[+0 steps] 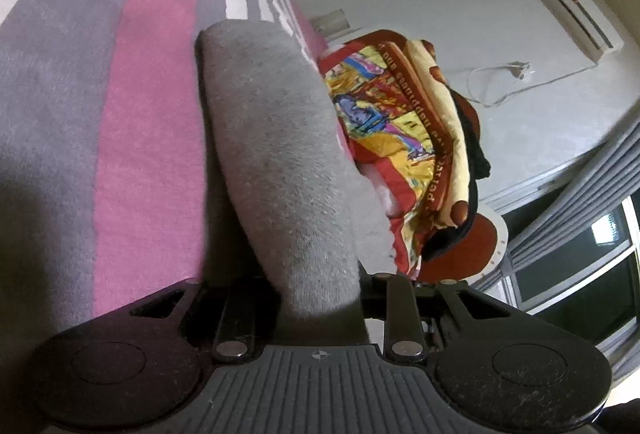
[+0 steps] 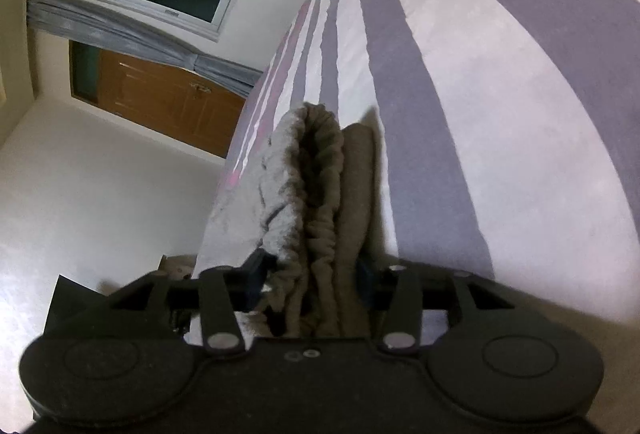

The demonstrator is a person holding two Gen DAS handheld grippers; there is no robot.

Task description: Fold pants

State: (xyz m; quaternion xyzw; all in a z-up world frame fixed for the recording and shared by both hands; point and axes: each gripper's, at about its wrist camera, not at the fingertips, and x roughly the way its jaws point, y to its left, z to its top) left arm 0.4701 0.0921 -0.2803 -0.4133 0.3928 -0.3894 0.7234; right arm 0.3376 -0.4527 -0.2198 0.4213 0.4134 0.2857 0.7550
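Largest: one bed (image 1: 60, 81), spread with a sheet striped grey, pink and white. Wide open sheet left of the pants in the left wrist view and right of them in the right wrist view; bed edge close on the other side of the pants in each view, with wall beyond.

Next: one patterned blanket (image 1: 396, 121), red and yellow, bundled just beside the pants toward the bed edge, with something dark tucked against its far side.

Then: one pair of grey pants (image 1: 276, 153), lying on the bed in a thick folded bundle. Long axis straight away from each camera, running with the stripes of the sheet. Gathered elastic waistband (image 2: 320, 169) at the end seen in the right wrist view, its opening toward the camera.

Smallest: two grippers. Left gripper (image 1: 320, 298) clamped narrow on one end of the pants, fabric pinched between the jaws. Right gripper (image 2: 316, 274) at the waistband end, jaws set against either side of the bunched layers and gripping them.
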